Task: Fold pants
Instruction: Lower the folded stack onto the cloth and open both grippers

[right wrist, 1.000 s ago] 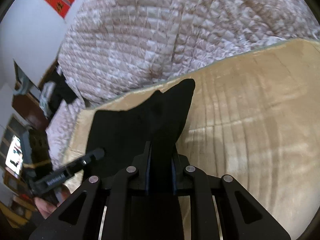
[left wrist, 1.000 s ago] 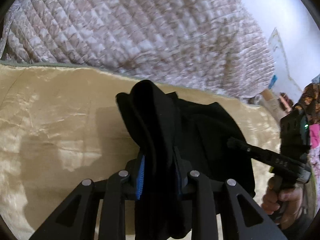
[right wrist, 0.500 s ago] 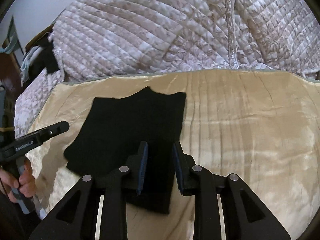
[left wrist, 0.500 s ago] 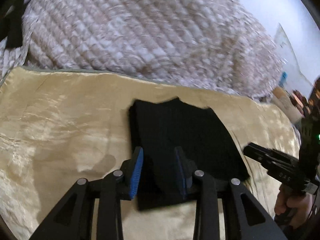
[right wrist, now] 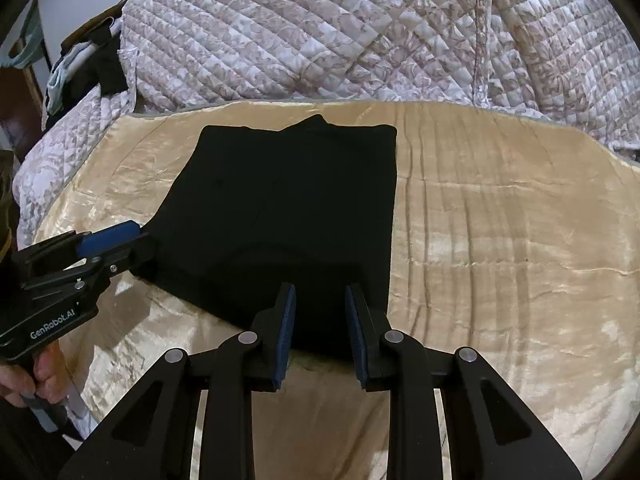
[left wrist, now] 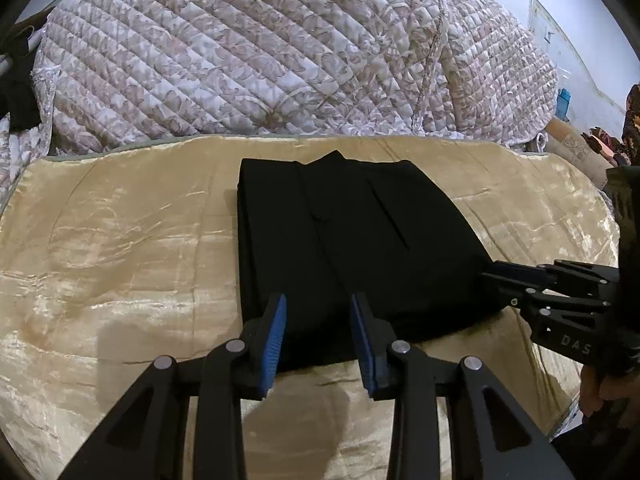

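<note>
The black pants (left wrist: 352,240) lie folded into a flat rectangle on a golden satin blanket (left wrist: 120,260). My left gripper (left wrist: 318,304) hovers open at the pants' near edge, its blue pads apart with nothing pinched between them. In the right wrist view the same pants (right wrist: 288,200) lie ahead, and my right gripper (right wrist: 320,292) stands open over their near right corner, also holding nothing. Each gripper shows in the other's view: the right gripper (left wrist: 490,278) at the pants' right side, the left gripper (right wrist: 138,240) at their left side.
A quilted floral bedspread (left wrist: 280,60) is piled up behind the blanket (right wrist: 500,240). Dark clothes hang on a rail (right wrist: 92,64) at the far left. A hand (right wrist: 24,376) grips the left tool's handle. Boxes and clutter (left wrist: 576,148) sit at the far right.
Both grippers let go of the lifted black fabric and opened. The pants now lie flat and folded. Both grippers pulled back toward the near edge and rolled level.
</note>
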`<state>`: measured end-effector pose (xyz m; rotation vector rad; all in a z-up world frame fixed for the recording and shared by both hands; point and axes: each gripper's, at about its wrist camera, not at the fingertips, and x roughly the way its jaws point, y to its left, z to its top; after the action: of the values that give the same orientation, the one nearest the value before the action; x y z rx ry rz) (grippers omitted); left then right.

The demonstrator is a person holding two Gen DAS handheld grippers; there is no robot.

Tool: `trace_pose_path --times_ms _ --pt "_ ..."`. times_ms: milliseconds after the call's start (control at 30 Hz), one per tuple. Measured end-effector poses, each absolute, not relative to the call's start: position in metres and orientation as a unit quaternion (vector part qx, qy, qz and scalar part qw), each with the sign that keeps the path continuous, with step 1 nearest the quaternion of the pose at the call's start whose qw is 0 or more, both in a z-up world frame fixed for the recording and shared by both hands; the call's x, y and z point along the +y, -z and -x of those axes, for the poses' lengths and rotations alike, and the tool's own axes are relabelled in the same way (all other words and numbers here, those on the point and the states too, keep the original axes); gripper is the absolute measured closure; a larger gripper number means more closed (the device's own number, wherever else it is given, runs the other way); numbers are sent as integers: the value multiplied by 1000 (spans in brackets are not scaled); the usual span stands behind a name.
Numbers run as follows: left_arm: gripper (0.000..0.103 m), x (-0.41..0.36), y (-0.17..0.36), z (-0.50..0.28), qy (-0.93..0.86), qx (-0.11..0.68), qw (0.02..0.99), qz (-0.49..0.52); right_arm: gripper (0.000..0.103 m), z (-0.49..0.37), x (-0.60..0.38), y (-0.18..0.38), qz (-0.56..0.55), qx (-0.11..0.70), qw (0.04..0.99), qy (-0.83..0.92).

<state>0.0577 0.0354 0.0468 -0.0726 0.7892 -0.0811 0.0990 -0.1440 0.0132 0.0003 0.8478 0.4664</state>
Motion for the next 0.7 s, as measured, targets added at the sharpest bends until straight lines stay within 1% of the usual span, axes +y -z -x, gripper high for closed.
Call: trace_pose_path --times_ms 200,233,267,300,333,633,700 --pt "68 41 -51 -44 19 385 922 48 77 -72 -150 -25 -14 391 890 -232" --pt "68 41 -51 -41 13 385 922 46 75 -70 -150 -25 -13 391 890 -233" --pt "68 42 -51 -38 9 384 922 45 72 -65 -150 -25 -12 391 890 -233" --pt "68 43 -51 -35 6 384 922 47 62 -62 -150 -24 -12 390 891 -233" --pt "68 43 -50 -33 4 385 922 48 55 -59 -151 -24 -14 389 891 -234" --pt "67 42 -22 -28 3 427 903 38 55 -61 -150 -1 -6 424 878 -221" --pt "65 43 -19 -28 2 432 901 39 55 -65 -152 4 -6 431 876 -215"
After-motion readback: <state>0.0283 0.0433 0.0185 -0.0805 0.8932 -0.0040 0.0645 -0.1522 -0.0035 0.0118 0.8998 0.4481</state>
